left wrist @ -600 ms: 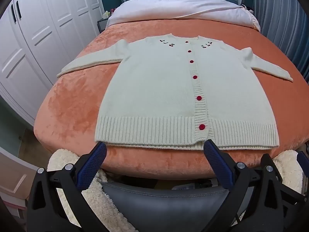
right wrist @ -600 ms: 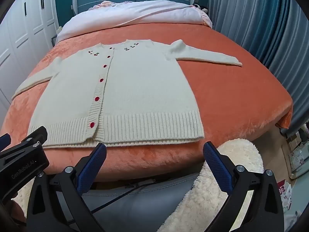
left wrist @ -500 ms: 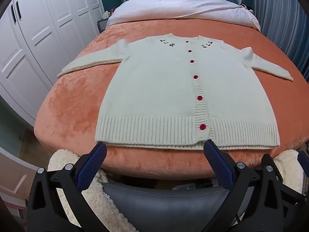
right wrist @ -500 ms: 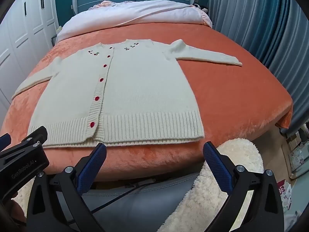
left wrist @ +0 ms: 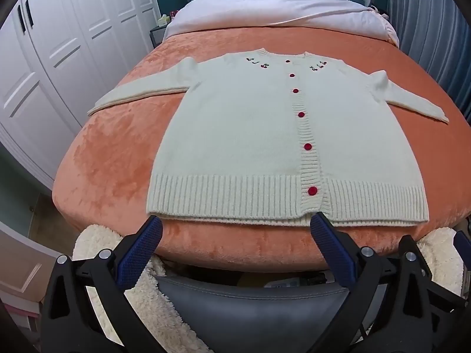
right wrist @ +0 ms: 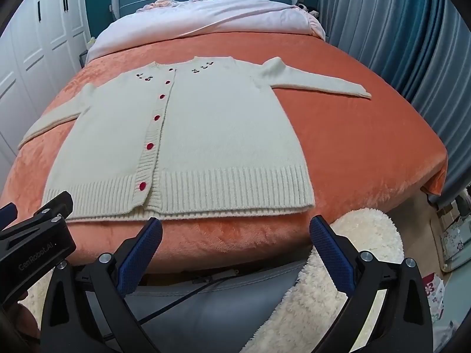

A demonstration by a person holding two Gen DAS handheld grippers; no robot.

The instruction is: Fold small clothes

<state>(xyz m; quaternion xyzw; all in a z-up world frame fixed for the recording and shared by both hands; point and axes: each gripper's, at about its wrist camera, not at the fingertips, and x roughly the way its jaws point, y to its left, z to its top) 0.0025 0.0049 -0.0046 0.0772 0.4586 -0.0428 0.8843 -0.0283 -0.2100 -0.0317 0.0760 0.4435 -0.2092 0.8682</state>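
1. A cream cardigan (left wrist: 250,135) lies flat and face up on the orange blanket (left wrist: 112,153) of a bed, buttoned down the front with a row of red buttons (left wrist: 308,146) and small cherry embroidery (left wrist: 259,63) at each side of the neckline.
2. Both sleeves are spread out to the sides; its ribbed hem (right wrist: 235,188) runs along near the foot edge of the bed.
3. The left gripper (left wrist: 235,245) hangs just short of the hem, its two blue-padded fingers (left wrist: 141,253) wide apart and holding nothing.
4. The right gripper (right wrist: 235,245) sits likewise below the hem, fingers spread apart and free of the cardigan.
5. In the right wrist view the left gripper's black frame shows at the lower left edge.
6. A fluffy white rug (right wrist: 353,264) lies on the floor at the foot of the bed.
7. White wardrobe doors (left wrist: 59,44) stand to the left; blue curtains (right wrist: 412,44) hang to the right.
8. A pale duvet (right wrist: 206,17) is piled at the head of the bed.
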